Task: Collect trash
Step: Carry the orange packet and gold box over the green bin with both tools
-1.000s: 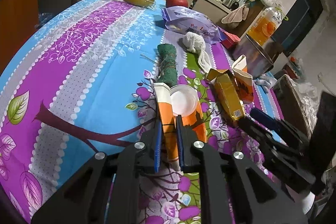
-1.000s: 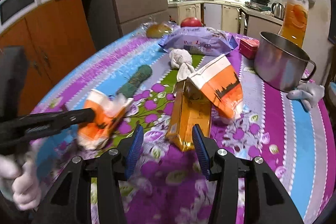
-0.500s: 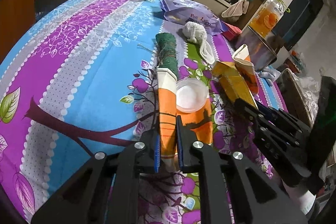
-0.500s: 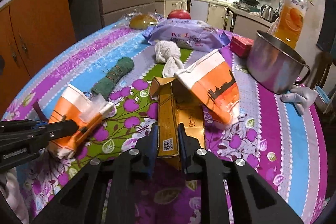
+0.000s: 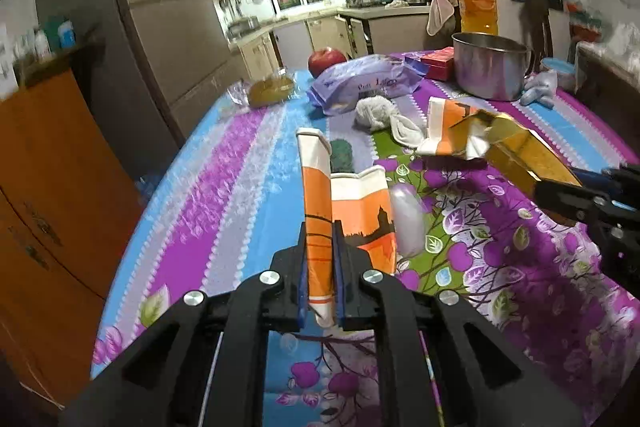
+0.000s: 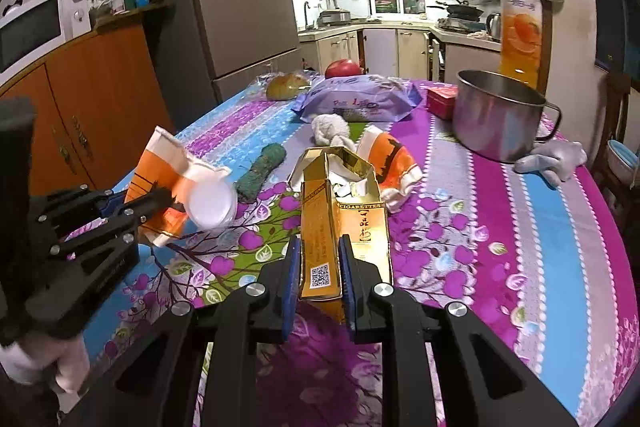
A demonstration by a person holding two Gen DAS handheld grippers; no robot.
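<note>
**Both grippers loaded, one cup left behind**

Now, at the left, the left gripper (image 5: 320, 279) is clamped tight on the flattened wall of an orange-and-white paper cup (image 5: 318, 203), holding it clear of the flowered tablecloth (image 5: 224, 195). A translucent plastic lid (image 5: 406, 217) clings loosely at the cup's mouth, on its right side; in the right wrist view that lid (image 6: 212, 205) hangs at an angle and looks ready to drop off if the hand tilts or jerks on the way to a bin.

Further right, the right gripper (image 6: 320, 271) is closed narrowly on the near end of a torn gold cigarette carton (image 6: 344, 211), with crumpled foil showing in its open far end. The pads bite only the thin cardboard near one edge, so I judge the long box could swing or slip out, and the loose foil could spill.

Just beyond the carton, a second crushed orange paper cup (image 6: 390, 157) lies on the cloth, not yet collected. To the far right, the steel pot (image 6: 496, 119) and the orange juice bottle (image 6: 520, 35) stand near a likely carrying path; a careless sweep could knock them.
</note>
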